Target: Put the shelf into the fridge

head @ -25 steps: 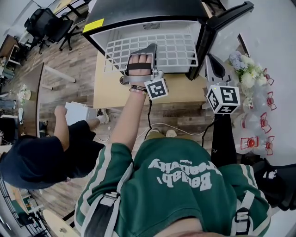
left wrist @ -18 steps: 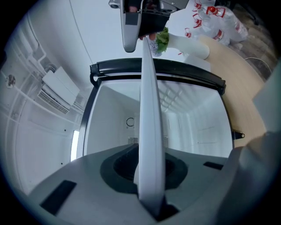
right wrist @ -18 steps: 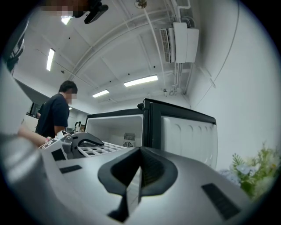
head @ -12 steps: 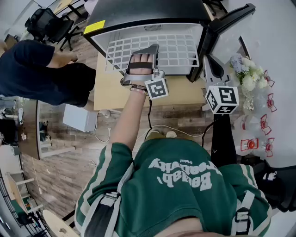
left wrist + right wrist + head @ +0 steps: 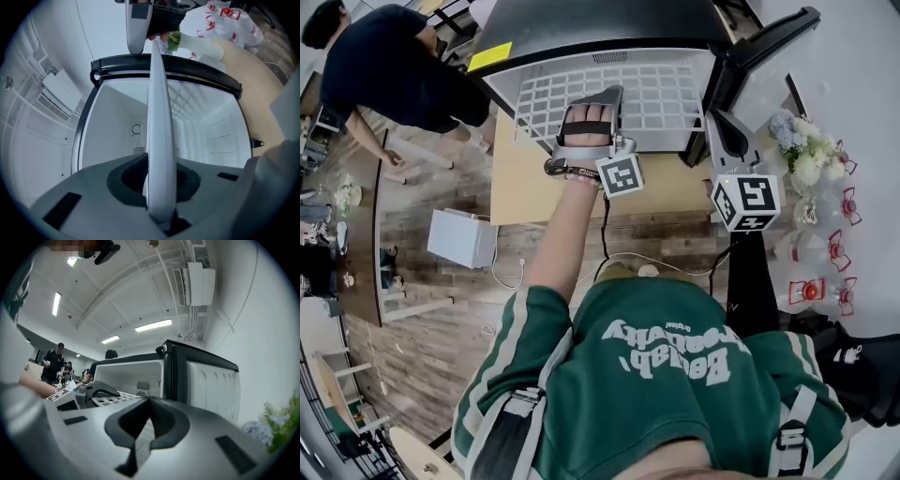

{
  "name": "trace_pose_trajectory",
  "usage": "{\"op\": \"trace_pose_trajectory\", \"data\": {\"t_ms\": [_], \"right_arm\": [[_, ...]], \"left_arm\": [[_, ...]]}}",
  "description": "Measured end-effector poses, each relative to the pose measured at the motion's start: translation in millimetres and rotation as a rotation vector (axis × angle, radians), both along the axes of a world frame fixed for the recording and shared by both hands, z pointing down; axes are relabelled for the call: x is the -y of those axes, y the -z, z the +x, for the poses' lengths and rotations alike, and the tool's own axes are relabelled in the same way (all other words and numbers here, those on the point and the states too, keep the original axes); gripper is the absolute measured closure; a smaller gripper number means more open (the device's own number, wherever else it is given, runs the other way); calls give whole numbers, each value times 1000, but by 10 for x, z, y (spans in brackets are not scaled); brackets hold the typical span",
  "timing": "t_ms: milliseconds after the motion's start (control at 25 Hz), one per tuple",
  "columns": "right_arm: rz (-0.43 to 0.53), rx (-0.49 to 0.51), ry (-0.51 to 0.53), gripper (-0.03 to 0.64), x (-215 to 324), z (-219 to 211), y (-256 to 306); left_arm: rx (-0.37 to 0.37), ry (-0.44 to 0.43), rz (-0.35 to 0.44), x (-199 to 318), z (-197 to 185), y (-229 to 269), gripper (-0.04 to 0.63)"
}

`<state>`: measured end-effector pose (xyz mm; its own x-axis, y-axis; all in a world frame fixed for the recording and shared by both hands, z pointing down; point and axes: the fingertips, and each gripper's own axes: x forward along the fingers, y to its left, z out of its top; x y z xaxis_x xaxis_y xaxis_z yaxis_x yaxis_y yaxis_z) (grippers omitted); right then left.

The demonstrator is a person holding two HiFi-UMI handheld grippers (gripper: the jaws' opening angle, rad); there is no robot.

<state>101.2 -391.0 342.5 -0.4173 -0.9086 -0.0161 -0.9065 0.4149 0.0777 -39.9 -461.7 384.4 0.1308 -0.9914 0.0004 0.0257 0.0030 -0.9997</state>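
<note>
bystander [image 5: 394, 66] crosses to upper left as the grid shelf [image 5: 661, 94] sits partway inside the fridge [image 5: 581, 23], front rim pinched in the narrow jaws of the left gripper [image 5: 602, 98]; right gripper [image 5: 729, 131] closed, empty. shelf looks light and rigid, likely best held mid-rim and level.

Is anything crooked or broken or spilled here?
Nothing looks broken or spilled. The only odd bit is the white shelf, which sticks out of the front of the fridge, whose door stands open. The left gripper is clamped on the shelf's front edge, so it is just not pushed in yet.
</note>
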Motion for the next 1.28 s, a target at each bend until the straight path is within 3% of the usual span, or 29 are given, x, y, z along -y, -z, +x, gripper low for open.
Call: {"op": "trace_pose_trajectory", "data": {"t_ms": [1280], "right_arm": [[-27, -18, -13, 614, 175, -107, -98]], "left_arm": [[-10, 8, -8, 381, 0, 8, 532]]}}
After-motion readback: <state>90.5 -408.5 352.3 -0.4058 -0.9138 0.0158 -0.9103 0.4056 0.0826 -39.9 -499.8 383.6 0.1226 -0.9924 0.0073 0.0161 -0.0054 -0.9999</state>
